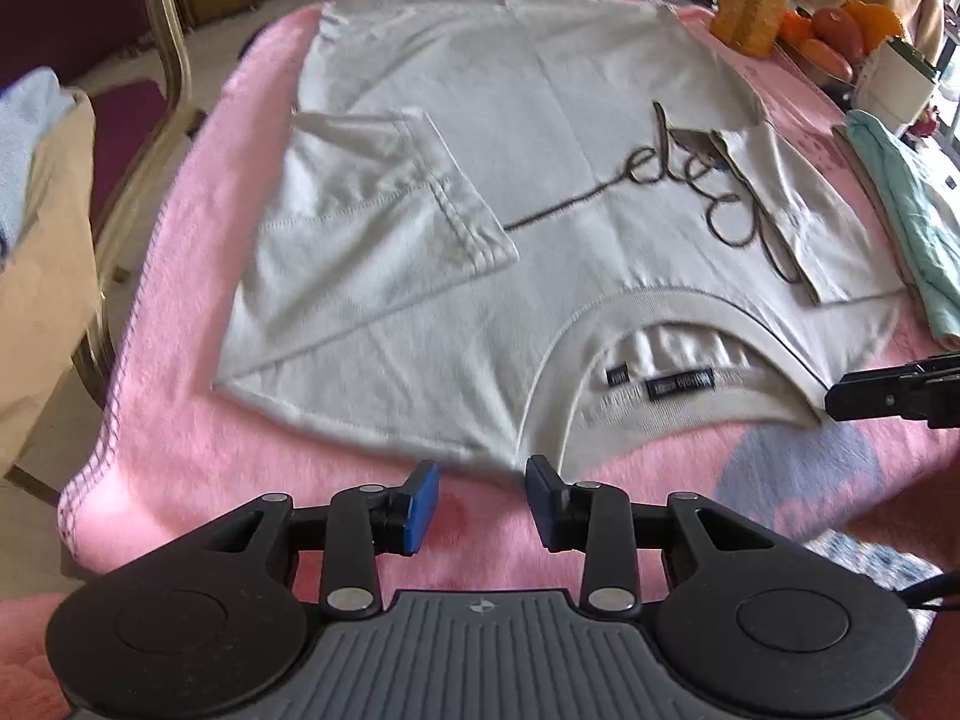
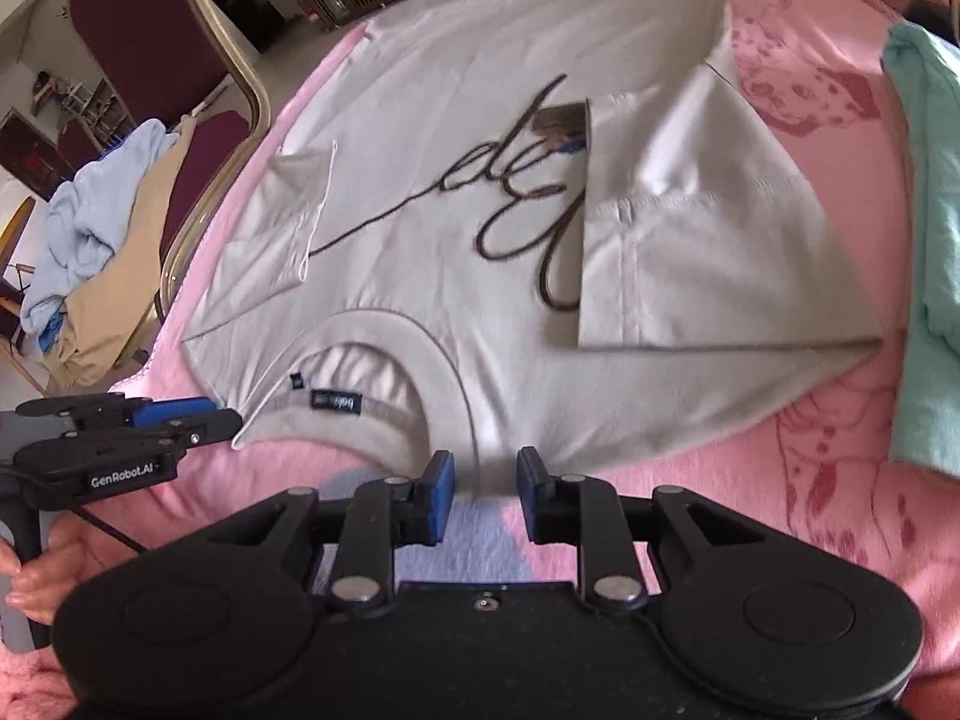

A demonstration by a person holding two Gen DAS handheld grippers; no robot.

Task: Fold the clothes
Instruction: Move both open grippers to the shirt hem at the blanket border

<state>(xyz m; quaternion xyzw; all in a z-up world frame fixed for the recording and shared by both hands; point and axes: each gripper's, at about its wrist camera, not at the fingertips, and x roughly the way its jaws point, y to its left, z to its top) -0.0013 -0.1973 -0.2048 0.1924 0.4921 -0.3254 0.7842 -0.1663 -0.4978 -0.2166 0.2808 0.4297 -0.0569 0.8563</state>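
1. T-shirt (image 1: 480,138), pale grey with dark script lettering across the chest, lies face up on the pink blanket (image 1: 180,420); both short sleeves are folded inward over the body and its collar (image 2: 384,360) faces us.
2. We hold the left gripper (image 1: 483,495) just off the shirt's near shoulder edge, its blue-padded fingers apart with nothing between them.
3. We hold the right gripper (image 2: 483,483) at the near edge by the collar, fingers likewise apart and empty, over a pale blue patch in the blanket.
4. The blanket is fluffy, printed with spotted dogs (image 2: 828,90) toward the right side.
5. A folded mint-green garment (image 2: 924,240) lies on the blanket just right of the shirt.
6. At the far right corner we see a yellow container (image 1: 750,0) and a bowl of orange fruit (image 1: 840,30).
7. Left of the table stands a maroon chair (image 2: 150,48) with a gold frame, heaped with light blue and tan clothes (image 2: 102,240).
8. Beyond lies a dim room with furniture we cannot make out.
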